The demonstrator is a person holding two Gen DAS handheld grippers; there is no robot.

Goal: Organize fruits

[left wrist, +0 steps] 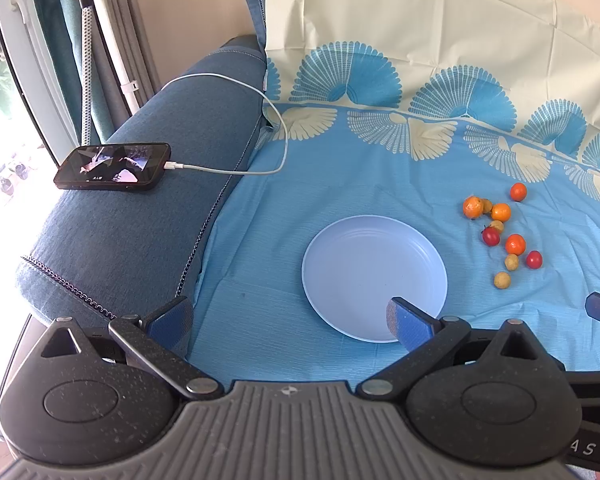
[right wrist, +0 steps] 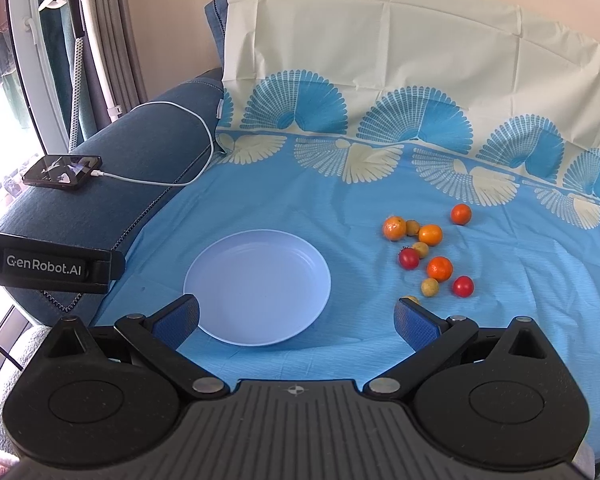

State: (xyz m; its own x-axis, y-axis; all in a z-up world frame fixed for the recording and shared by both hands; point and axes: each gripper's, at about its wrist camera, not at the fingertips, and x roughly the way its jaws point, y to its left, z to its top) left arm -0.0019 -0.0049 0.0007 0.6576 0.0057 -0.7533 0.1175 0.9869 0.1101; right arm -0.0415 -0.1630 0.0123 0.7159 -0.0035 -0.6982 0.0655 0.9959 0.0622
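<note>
Ten or so small fruits [right wrist: 428,256] lie loose on the blue cloth [right wrist: 300,200], none yet on the plate [right wrist: 260,280], so the task looks barely begun. Both claws hang above the cloth with jaws wide apart and nothing between them.

From the right claw [right wrist: 296,320], the plate sits just ahead and slightly left, its near rim between the fingertips. The fruits are ahead and to the right: a yellow one [right wrist: 412,300] peeks out just beyond the right fingertip, another yellow one [right wrist: 429,287] and a red tomato [right wrist: 463,286] a little farther, then the oranges [right wrist: 439,268] behind. From the left claw [left wrist: 288,316], the plate is ahead and right, with its rim under the right fingertip, and the fruits lie well off to the right beyond it.

The right claw seems better placed for the first pick. My judgement: take the nearest yellow fruit first, swinging right so it sits centred between the pads, then come straight down and close gently; these are round and will likely roll if nudged from one side. Tomatoes probably bruise, so squeeze lightly. The two fruits touching at the back should wait until the loose ones are cleared. Release low over the plate's middle so nothing bounces out.

A phone [left wrist: 114,166] on its cable [left wrist: 260,128] rests on the sofa arm, far left, out of the way.
</note>
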